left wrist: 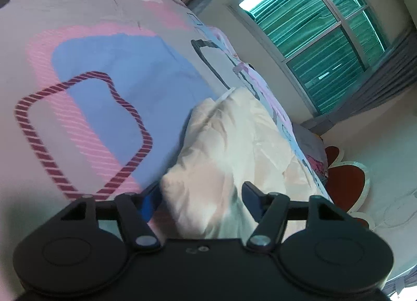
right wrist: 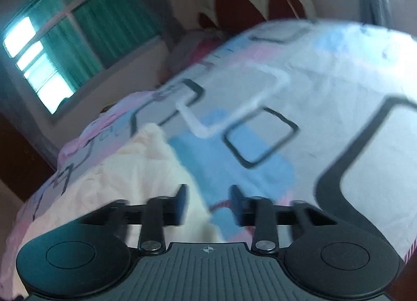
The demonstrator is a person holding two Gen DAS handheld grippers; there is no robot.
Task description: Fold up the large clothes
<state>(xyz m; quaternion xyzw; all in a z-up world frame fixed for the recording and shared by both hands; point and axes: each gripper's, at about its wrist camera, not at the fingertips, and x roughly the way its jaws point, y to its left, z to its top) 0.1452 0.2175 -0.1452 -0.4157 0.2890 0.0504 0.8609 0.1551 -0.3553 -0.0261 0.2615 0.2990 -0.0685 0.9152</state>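
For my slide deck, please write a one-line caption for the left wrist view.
Open left gripper poised over a crumpled cream garment lying on a patterned bedsheet, window behind.

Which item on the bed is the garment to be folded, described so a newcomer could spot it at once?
Start from the bed, covered by a patterned sheet of pink, blue and grey shapes. Near the edge facing the window lies a crumpled cream garment, just ahead of the open left hand-held gripper. It is the only plain, unprinted, rumpled fabric there.
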